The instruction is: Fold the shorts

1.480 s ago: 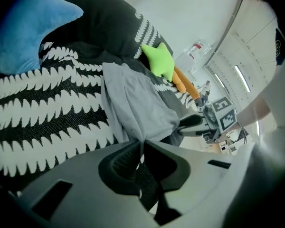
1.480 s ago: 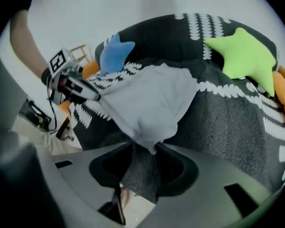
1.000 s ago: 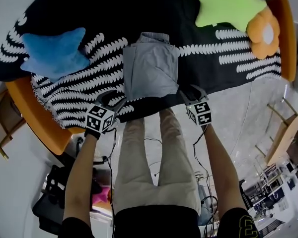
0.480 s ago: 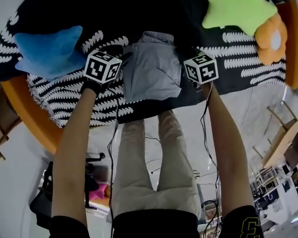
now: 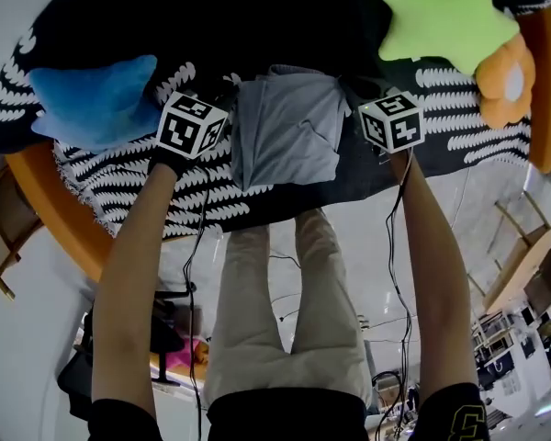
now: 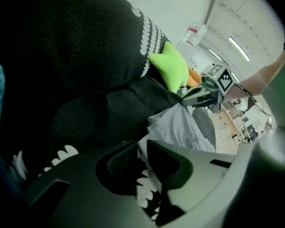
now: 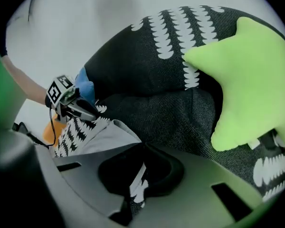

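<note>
Grey shorts lie folded on the black throw with white leaf marks. My left gripper is at the shorts' far left corner and my right gripper at the far right corner. In the left gripper view my left gripper has just been closing, and a thin edge of the shorts sits between its tips. In the right gripper view my right gripper has also just closed, its tips meeting on the hem of the shorts. Each gripper view shows the other gripper across the cloth.
A blue star cushion lies left of the shorts. A green star cushion and an orange flower cushion lie to the right. The orange sofa edge curves in front, above the person's legs.
Both grippers moved from the shorts' near edge up along its sides to the far corners. Their jaws went from open to shut, and the far edge now bunches toward them.
</note>
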A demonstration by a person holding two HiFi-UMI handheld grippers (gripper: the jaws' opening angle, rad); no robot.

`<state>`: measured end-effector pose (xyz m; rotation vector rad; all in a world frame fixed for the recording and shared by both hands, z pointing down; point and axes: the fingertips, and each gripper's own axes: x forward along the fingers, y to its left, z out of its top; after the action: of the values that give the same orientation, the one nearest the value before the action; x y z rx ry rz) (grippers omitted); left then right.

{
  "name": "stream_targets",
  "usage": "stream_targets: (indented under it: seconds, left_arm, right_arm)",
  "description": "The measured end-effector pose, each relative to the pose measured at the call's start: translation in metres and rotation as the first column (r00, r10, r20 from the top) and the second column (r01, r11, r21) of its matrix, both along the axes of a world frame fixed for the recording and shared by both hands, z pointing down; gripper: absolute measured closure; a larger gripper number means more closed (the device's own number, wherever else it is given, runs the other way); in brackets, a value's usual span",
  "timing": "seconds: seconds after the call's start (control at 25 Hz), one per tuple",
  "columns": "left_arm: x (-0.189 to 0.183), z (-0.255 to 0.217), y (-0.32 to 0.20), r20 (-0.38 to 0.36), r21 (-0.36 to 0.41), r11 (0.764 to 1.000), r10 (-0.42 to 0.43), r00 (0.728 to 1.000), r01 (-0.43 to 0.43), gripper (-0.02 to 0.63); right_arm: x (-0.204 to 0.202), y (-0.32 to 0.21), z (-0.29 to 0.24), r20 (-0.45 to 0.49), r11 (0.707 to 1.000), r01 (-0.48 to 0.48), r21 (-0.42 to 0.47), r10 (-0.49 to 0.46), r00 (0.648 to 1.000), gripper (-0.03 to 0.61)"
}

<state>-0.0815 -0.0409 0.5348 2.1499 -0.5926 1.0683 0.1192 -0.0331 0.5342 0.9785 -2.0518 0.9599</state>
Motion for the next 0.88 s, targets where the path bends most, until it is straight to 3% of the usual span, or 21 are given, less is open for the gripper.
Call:
stream_targets:
  seconds: [0.08,0.16,0.2,0.24,0.28,0.32,0.68,0.76,0.8,0.88]
  left_arm:
    - [0.01,0.004,0.009,-0.022,-0.06,0.998,0.016,1.0,-0.017,0.453]
    - [0.017,0.014,0.013,-0.012,-0.112,0.993,0.021,1.0,-0.023,0.415]
    - [0.016,0.018,0.011,0.01,-0.11,0.994,0.029,1.0,-0.028,0.42]
    - [0.013,0.02,0.007,0.034,-0.089,0.995,0.039,0.999,-0.036,0.531]
    - [0.008,0.02,0.0,0.054,-0.062,0.997,0.048,0.997,-0.044,0.576]
    - [0.003,0.019,-0.005,0.065,-0.043,0.998,0.053,0.996,-0.05,0.58]
    - [-0.019,0.031,-0.019,0.119,-0.032,0.999,0.027,0.993,-0.023,0.561]
    - [-0.032,0.032,-0.027,0.123,-0.022,0.999,-0.035,0.992,0.038,0.522]
    - [-0.04,0.028,-0.033,0.125,-0.006,0.997,-0.077,0.989,0.079,0.499]
    - [-0.051,0.01,-0.044,0.101,0.051,0.983,-0.179,0.979,0.175,0.459]
  right_arm:
    - [-0.004,0.0,-0.002,0.001,1.0,0.007,0.0,-0.007,1.0,0.561]
    - [-0.006,-0.002,-0.004,0.007,1.0,-0.002,0.001,0.002,1.0,0.56]
    - [-0.007,-0.004,-0.005,0.008,1.0,-0.008,0.002,0.008,1.0,0.56]
    - [-0.008,-0.008,-0.005,0.005,1.0,-0.012,0.004,0.012,1.0,0.561]
    - [-0.009,-0.011,-0.006,-0.001,1.0,-0.011,0.008,0.011,1.0,0.56]
    - [-0.011,-0.015,-0.005,-0.011,1.0,-0.006,0.014,0.006,1.0,0.561]
    - [-0.001,-0.027,0.021,-0.139,0.999,-0.019,0.039,0.024,0.99,0.549]
    - [0.001,-0.036,0.019,-0.172,0.996,-0.065,0.066,0.076,0.982,0.415]
    - [0.005,-0.04,0.013,-0.18,0.99,-0.101,0.094,0.117,0.977,0.384]
    - [0.015,-0.038,-0.008,-0.152,0.97,-0.186,0.157,0.21,0.966,0.398]
